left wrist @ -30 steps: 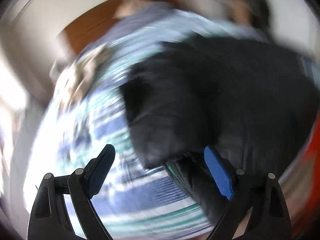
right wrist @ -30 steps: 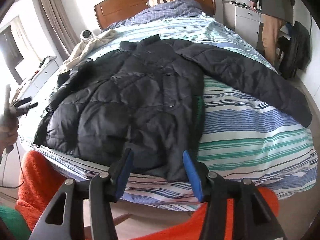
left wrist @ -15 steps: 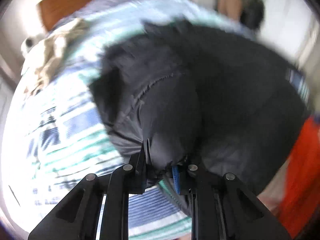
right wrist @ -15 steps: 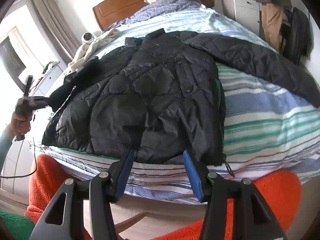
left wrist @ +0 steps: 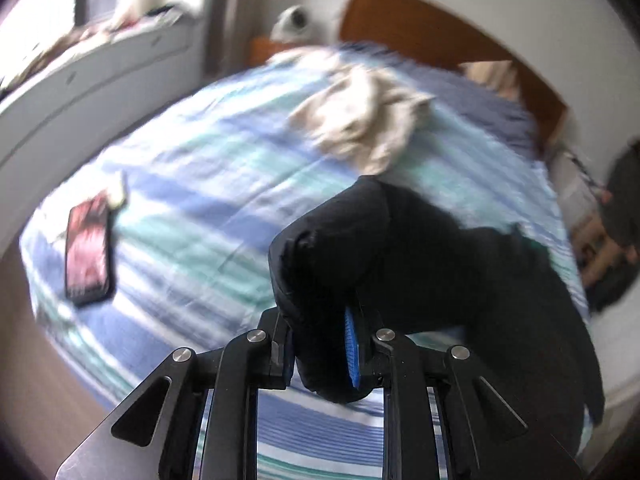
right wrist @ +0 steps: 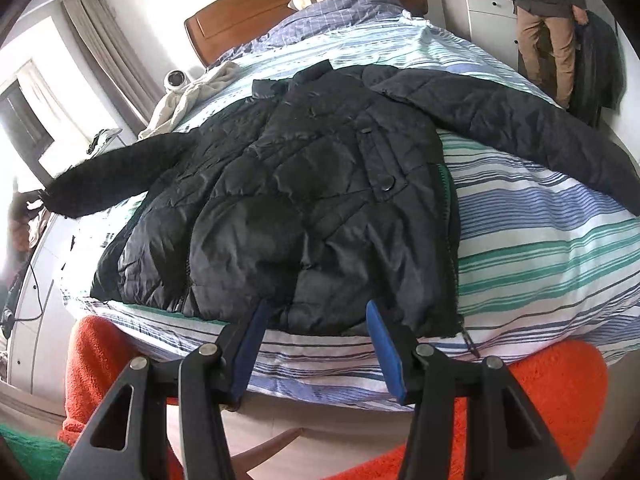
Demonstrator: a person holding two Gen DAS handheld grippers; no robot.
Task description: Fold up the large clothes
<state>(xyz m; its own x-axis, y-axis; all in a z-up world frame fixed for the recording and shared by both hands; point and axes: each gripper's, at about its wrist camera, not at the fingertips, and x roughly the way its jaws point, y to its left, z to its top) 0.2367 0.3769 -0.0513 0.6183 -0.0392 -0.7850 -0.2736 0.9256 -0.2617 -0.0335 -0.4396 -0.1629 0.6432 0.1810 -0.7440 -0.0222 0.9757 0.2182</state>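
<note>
A black quilted jacket [right wrist: 312, 200] lies spread on the striped bed [right wrist: 540, 248], its hem at the near edge. Its right sleeve [right wrist: 520, 128] stretches across the bedspread. My left gripper [left wrist: 320, 344] is shut on the cuff of the left sleeve [left wrist: 340, 248], which is lifted and pulled out over the bed's left side. In the right wrist view that sleeve [right wrist: 120, 172] stands out to the left. My right gripper [right wrist: 316, 332] hangs open just before the jacket's hem, nothing between its fingers.
A phone [left wrist: 88, 248] lies on the bedspread near the left edge. A cream garment [left wrist: 360, 120] is bunched near the wooden headboard [right wrist: 300, 4]. A white dresser [left wrist: 80, 80] runs along the left. A person [right wrist: 548, 20] stands at the far right. Orange fabric [right wrist: 540, 392] is below.
My left gripper closed on the left sleeve's cuff and swung it out to the left, off the jacket's body. The right gripper stayed open by the hem.
</note>
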